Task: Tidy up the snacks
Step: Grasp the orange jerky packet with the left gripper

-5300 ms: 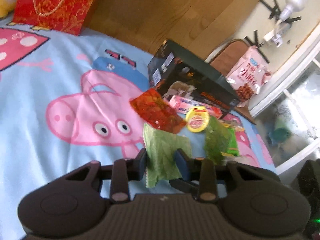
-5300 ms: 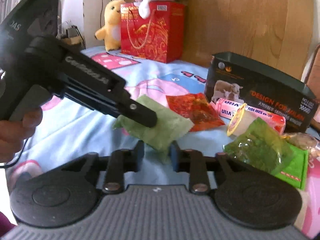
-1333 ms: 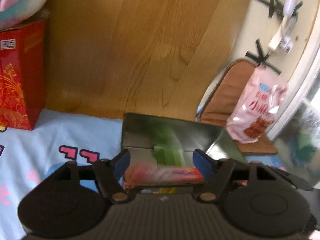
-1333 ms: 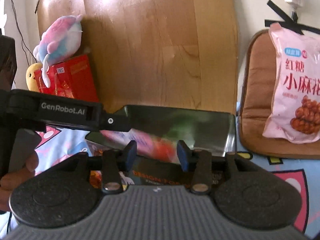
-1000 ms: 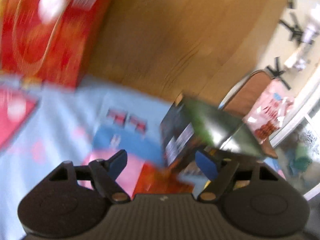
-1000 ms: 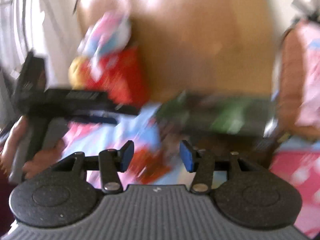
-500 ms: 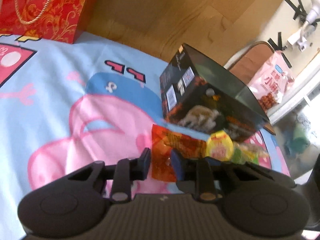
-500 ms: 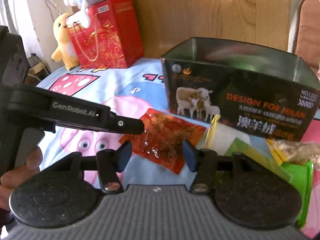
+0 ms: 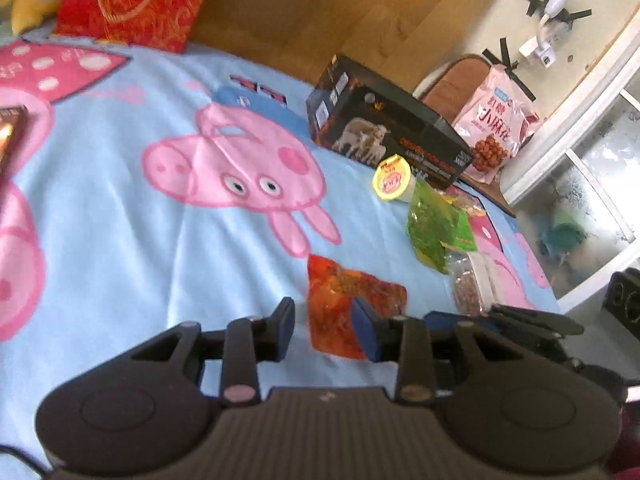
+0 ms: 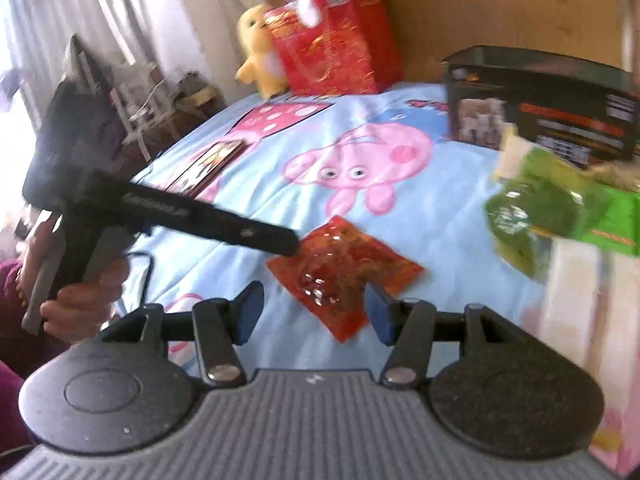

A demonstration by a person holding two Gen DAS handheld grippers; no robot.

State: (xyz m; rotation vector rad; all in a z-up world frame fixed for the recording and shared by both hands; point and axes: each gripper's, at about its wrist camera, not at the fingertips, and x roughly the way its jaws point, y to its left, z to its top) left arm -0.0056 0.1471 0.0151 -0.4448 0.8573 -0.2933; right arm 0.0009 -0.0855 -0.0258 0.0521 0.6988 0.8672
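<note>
As the left wrist view opened out, the pale blue cartoon-pig blanket (image 9: 100, 240) filled nearly all of it. There was the dark box (image 9: 400, 136) printed with sheep, standing at one o'clock near the wooden headboard. Up at eleven o'clock sat the red gift bag (image 9: 132, 0). Away at two o'clock, beyond the box, a pink snack bag (image 9: 494, 128) leaned against a brown cushion.

Now the tools. The left gripper (image 9: 324, 320) hung low at six o'clock, and its jaws had just been opening, standing a modest way apart. The right gripper (image 10: 314, 304) had its jaws wider, having eased open a touch, with nothing pinched.

And the red snack packet (image 9: 340, 300) lay flat on the blanket, just ahead of both sets of jaws. In the left view one finger overlapped its near edge while the other stood clear, so no clamp there. From the right wrist view, the left gripper's tip sat at the packet's ten o'clock corner, gripped by a hand (image 10: 80, 300) at nine o'clock.

At one o'clock of the red packet lay a green snack packet (image 9: 430, 232). Past it, just beside the box, was a small yellow-lidded cup (image 9: 392, 180).
</note>
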